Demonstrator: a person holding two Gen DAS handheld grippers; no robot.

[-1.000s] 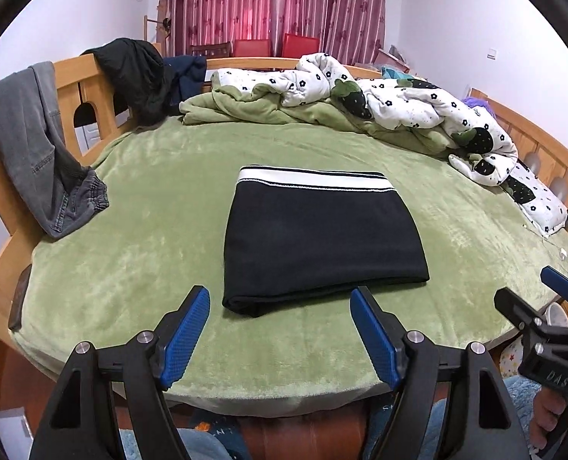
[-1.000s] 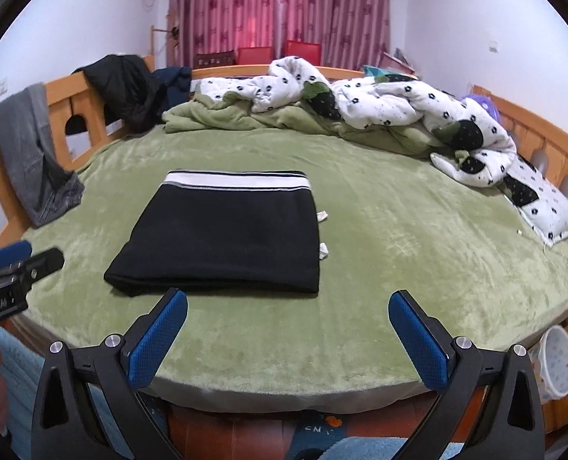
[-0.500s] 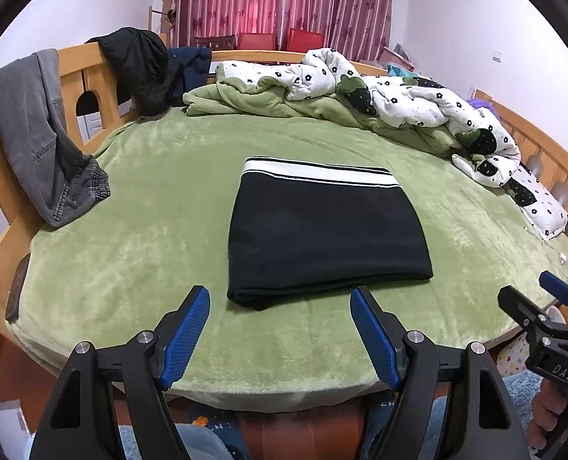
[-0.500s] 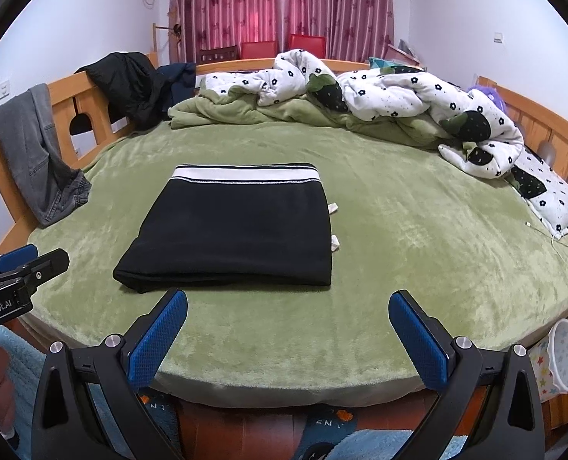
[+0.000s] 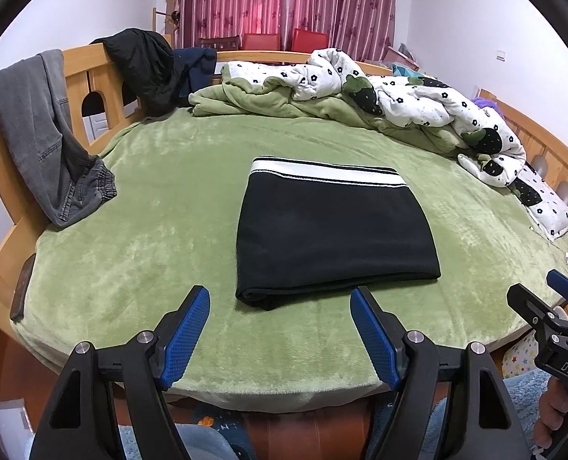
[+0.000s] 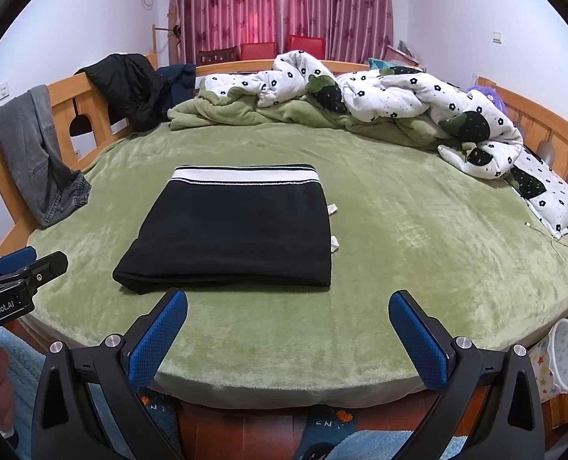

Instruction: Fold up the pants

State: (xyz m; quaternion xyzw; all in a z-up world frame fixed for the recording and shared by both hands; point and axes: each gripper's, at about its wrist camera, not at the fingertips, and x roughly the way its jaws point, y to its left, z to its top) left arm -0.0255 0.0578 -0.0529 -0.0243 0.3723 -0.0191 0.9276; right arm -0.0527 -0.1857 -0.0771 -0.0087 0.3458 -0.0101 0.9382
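— Grey jeans (image 5: 50,142) are seen draped over the wooden rail (image 5: 76,53) at the bed's left edge. Where are the pants found?

— The black pants (image 5: 333,230) are laid folded flat on the green bed (image 5: 161,230), near its front edge, white waistband turned to the far side.

— And the jaws?

— The left gripper (image 5: 280,331) and right gripper (image 6: 287,329) are both held released over the front edge, nothing grasped. A crumpled quilt (image 6: 399,103) is piled along the far edge.
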